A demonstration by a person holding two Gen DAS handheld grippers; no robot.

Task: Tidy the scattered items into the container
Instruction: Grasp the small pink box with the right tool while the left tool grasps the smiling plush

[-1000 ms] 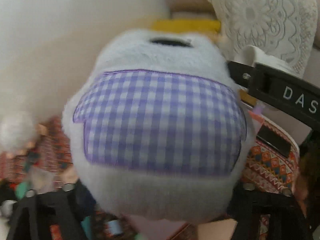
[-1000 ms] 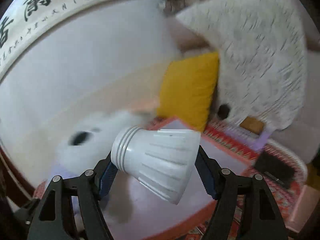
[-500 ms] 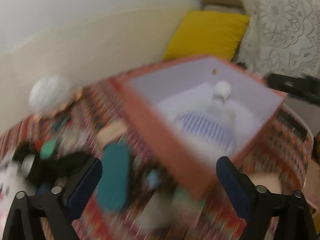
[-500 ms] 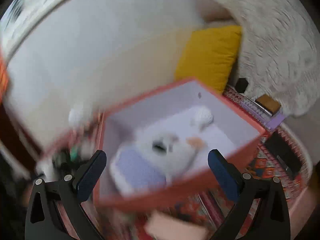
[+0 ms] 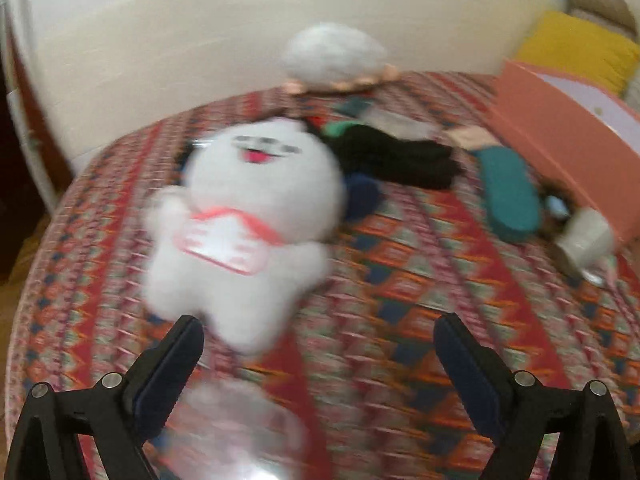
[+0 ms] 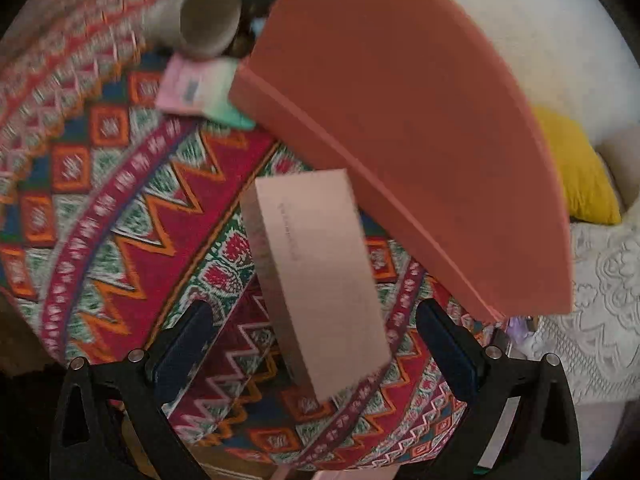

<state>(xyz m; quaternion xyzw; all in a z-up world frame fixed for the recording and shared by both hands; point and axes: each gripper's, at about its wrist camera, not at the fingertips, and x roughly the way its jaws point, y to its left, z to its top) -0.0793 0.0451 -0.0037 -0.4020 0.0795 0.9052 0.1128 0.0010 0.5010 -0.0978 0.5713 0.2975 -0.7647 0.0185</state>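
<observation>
Patterned red cloth (image 5: 400,280) covers the round table, with a cream wall behind it. Over it the left gripper (image 5: 318,344) hangs with jaws wide and empty, just short of a white plush toy (image 5: 248,232) lying face up. Beyond lie a black garment (image 5: 400,156), a teal slipper (image 5: 510,196) and a grey cup (image 5: 584,236) on its side beside the orange box (image 5: 560,136). The right gripper (image 6: 314,336) also gapes wide, with a pale pink carton (image 6: 320,272) lying between its fingers, next to the box's outer wall.

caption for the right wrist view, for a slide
Open right tool poised over a pale pink rectangular box on the patterned cloth, beside the orange container.
</observation>
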